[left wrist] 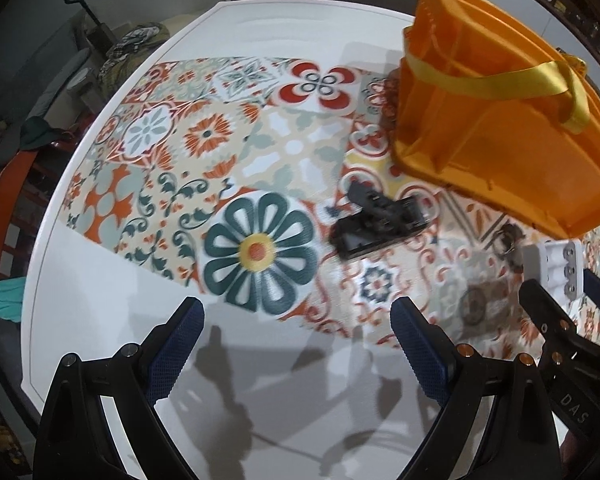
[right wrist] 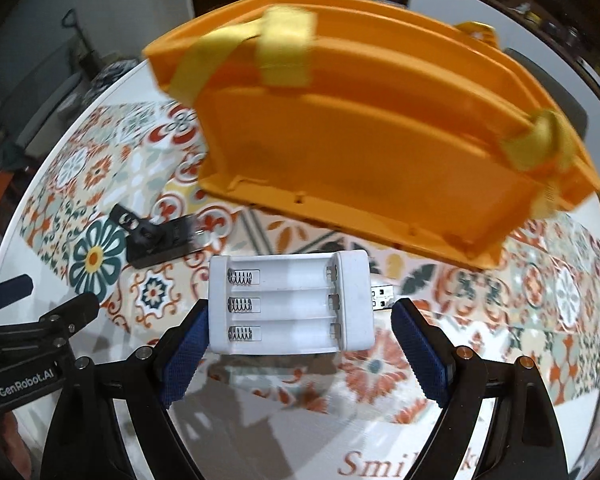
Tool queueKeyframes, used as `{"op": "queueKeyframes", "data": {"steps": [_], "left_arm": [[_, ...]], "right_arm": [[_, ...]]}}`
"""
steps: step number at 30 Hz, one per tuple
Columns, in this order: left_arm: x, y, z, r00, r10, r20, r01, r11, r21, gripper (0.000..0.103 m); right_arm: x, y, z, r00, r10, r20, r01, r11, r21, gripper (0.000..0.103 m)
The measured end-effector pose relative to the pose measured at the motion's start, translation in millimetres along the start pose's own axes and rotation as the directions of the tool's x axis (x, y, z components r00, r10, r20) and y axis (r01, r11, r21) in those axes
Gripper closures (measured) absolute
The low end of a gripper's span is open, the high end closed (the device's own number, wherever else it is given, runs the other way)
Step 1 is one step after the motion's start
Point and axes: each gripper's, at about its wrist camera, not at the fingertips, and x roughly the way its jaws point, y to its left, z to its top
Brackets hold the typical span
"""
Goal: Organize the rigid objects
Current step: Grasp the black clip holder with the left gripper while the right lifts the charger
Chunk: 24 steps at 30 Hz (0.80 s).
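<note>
While the left tool (left wrist: 296,344) gapes empty over the desk (left wrist: 100,300) | right tool (right wrist: 296,344), jaws wide, brackets white battery charger (right wrist: 290,306), grip unclear | USB plug (right wrist: 384,298) shows in right view only | orange basket (right wrist: 360,132) beyond.

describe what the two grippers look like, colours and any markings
Both are black plastic with two angular fingers, each tipped with a dark blue, dimpled pad. Round metal pins, silver and copper coloured, sit at the finger joints. The left gripper carries white "GenRobot.AI" lettering on its side, seen from the right wrist. The right gripper shows the letters "DAS" on its body, seen from the left wrist. No cables or sleeves are visible.
</note>
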Motion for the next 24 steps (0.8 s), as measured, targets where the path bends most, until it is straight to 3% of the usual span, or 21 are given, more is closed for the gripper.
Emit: {"op": "queueKeyframes", "data": {"steps": [8, 24], "left_arm": [[4, -26, 10, 1.000, -0.021, 0.021, 0.021, 1.000, 0.011, 0.007], [40, -51, 36, 0.999, -0.010, 0.033, 0.012, 0.998, -0.061, 0.008]], "right_arm": [[-6, -22, 3, 0.998, -0.064, 0.026, 0.063, 0.998, 0.028, 0.014], [4, -39, 6, 0.997, -0.069, 0.015, 0.068, 0.996, 0.055, 0.014]]}}
